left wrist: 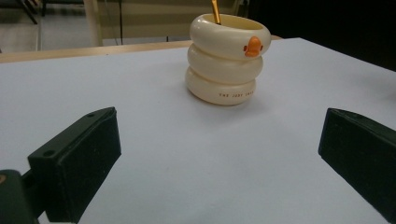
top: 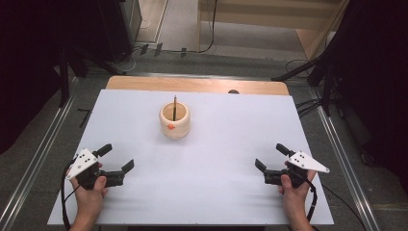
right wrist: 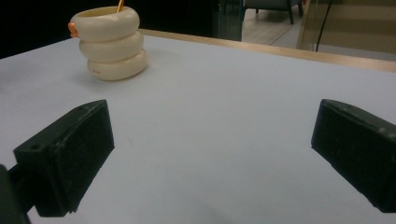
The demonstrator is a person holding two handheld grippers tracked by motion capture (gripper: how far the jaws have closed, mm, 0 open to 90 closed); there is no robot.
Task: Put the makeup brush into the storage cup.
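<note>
The left hand (top: 89,190) rests at the near left corner of the white table (top: 216,192), forearm coming in from the bottom edge, and holds the left gripper (top: 117,157) low over the surface, aimed forward and slightly inward. Its jaws stand wide apart with nothing between them; the left gripper view shows bare tabletop in the gap. The right hand (top: 294,185) mirrors this at the near right corner, holding the right gripper (top: 270,157) just above the table, angled toward the middle. Its jaws are also spread wide and empty.

The cup (top: 174,120) stands upright toward the far middle of the table, well apart from both grippers. It is cream-coloured and shaped like three stacked rings, with a small orange duck-bill knob on its top ring and a line of small print on the bottom ring, too small to read. A pencil (top: 175,107) stands inside it, leaning against the rim with its end sticking out above.
</note>
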